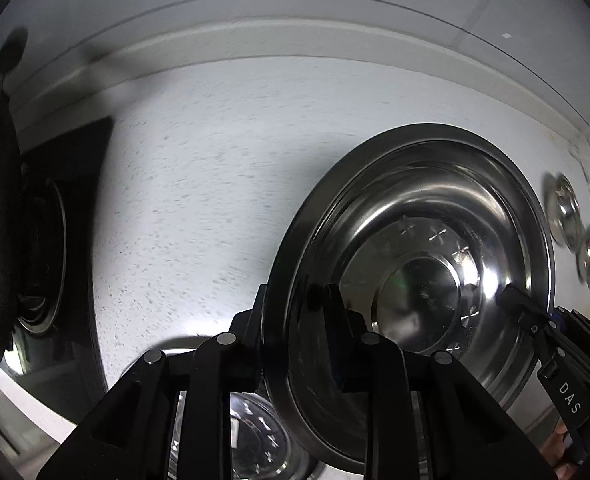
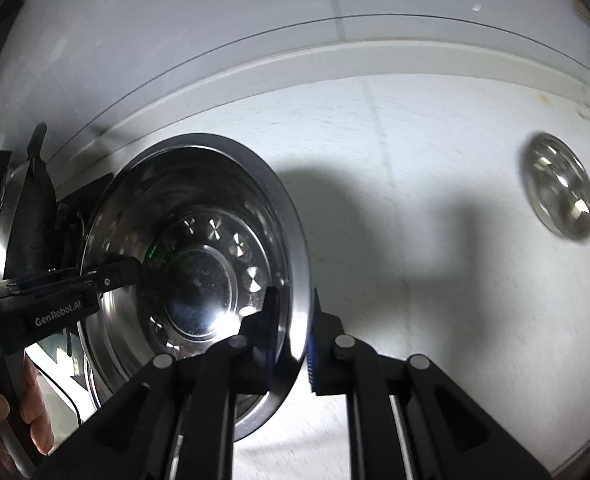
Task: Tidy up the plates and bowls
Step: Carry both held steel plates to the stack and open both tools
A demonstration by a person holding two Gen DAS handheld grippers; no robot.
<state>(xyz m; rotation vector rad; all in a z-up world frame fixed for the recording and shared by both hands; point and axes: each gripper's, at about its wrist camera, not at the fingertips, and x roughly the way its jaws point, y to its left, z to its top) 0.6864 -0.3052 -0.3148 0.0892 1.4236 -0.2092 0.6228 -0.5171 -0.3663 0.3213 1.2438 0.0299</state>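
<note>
I had the steel bowl (image 1: 415,264) raised above the white counter (image 1: 199,184), carried from both sides. My left gripper (image 1: 295,300) pinched its near rim, my right gripper (image 2: 293,312) pinched the opposite rim. Two small steel dishes (image 2: 559,188) lay well apart on the counter.
</note>
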